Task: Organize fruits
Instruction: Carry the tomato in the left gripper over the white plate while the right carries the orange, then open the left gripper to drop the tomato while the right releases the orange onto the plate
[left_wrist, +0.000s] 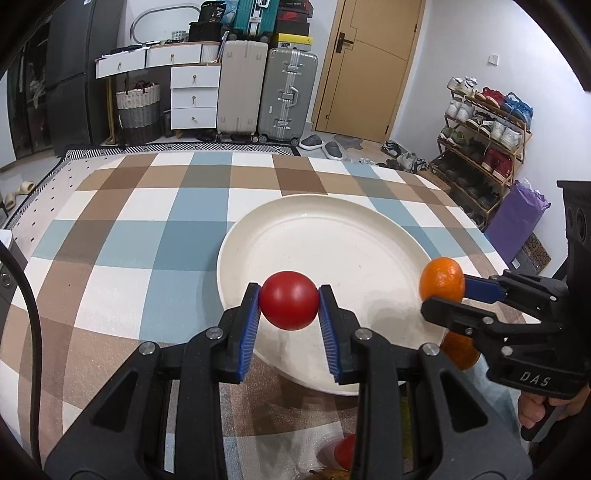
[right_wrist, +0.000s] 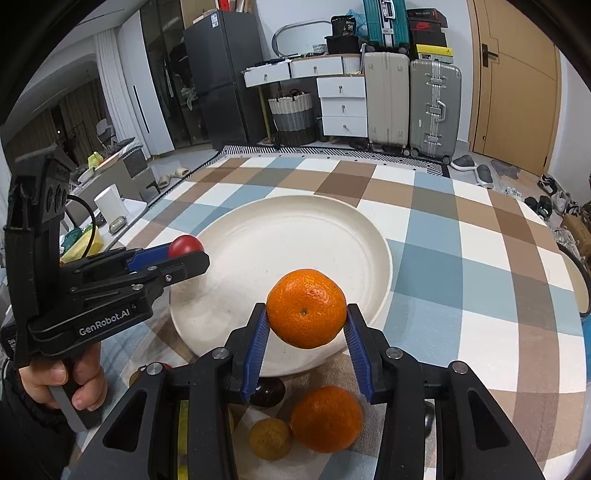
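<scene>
Claws both carry fruit above the white plate (left_wrist: 332, 236): left claw (left_wrist: 289, 306) clamped on a red tomato (left_wrist: 289, 304), right claw (right_wrist: 306, 321) clamped on an orange (right_wrist: 306, 308). Another orange (right_wrist: 326, 419) lies on the checked tabletop (left_wrist: 147, 206) just beside the plate.

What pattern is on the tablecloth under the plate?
Checked blocks of blue, brown and white on the tablecloth; clearest in the left wrist view.

The left wrist view looks forward and down along the left hand-held gripper (left_wrist: 289, 306), close over the plate's (left_wrist: 369, 236) near-left rim. The right wrist view looks the same way along the right hand-held gripper (right_wrist: 306, 325), close at the near-right rim. Both share the plate, checked bench (left_wrist: 147, 206), suitcases (left_wrist: 266, 88) and door (left_wrist: 373, 62); each sees the other gripper.
</scene>
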